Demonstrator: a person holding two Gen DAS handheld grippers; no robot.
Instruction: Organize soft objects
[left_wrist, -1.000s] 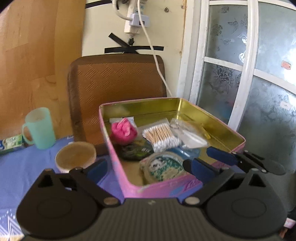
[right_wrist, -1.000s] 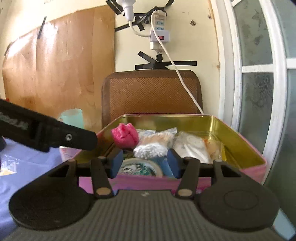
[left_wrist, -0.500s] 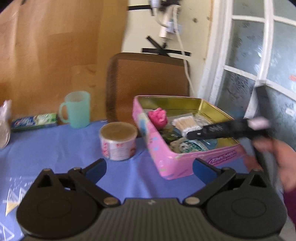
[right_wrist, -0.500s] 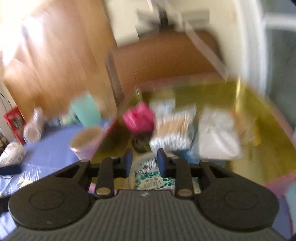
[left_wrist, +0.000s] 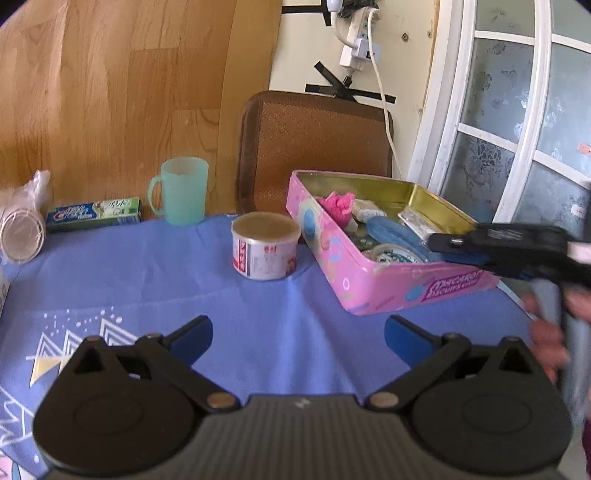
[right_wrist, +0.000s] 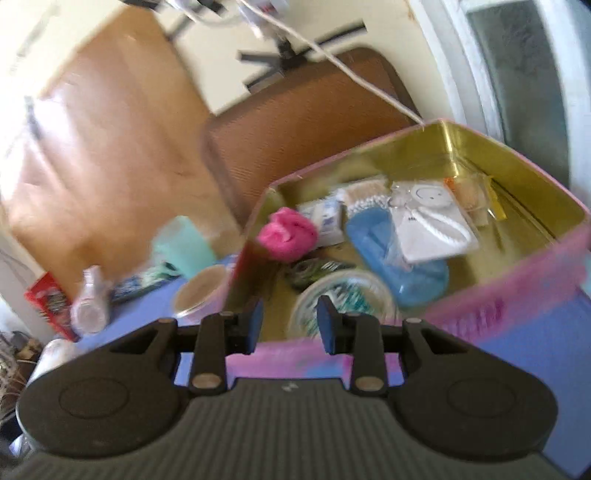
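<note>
At the far left of the desk (left_wrist: 155, 266), under its blue cloth, a clear plastic bag (left_wrist: 22, 229) lies beside a toothpaste box (left_wrist: 94, 214), then a mint-green mug (left_wrist: 183, 195) and a paper-lidded tub (left_wrist: 265, 245) near the middle. The left gripper (left_wrist: 298, 334) hangs above bare cloth, well apart from everything, its fingers spread wide and holding nothing. To the right sits the pink tin (left_wrist: 373, 284), lid off, with a pink soft ball (right_wrist: 288, 234) in its near-left corner, cotton swabs (right_wrist: 365, 195) and a white packet (right_wrist: 430, 225) behind, a blue cloth (right_wrist: 399, 258) in the middle and a round tape roll (right_wrist: 341, 295) at the front. The right gripper (right_wrist: 290, 325) hovers over the tin's near wall, its fingers narrowly parted and empty.
</note>
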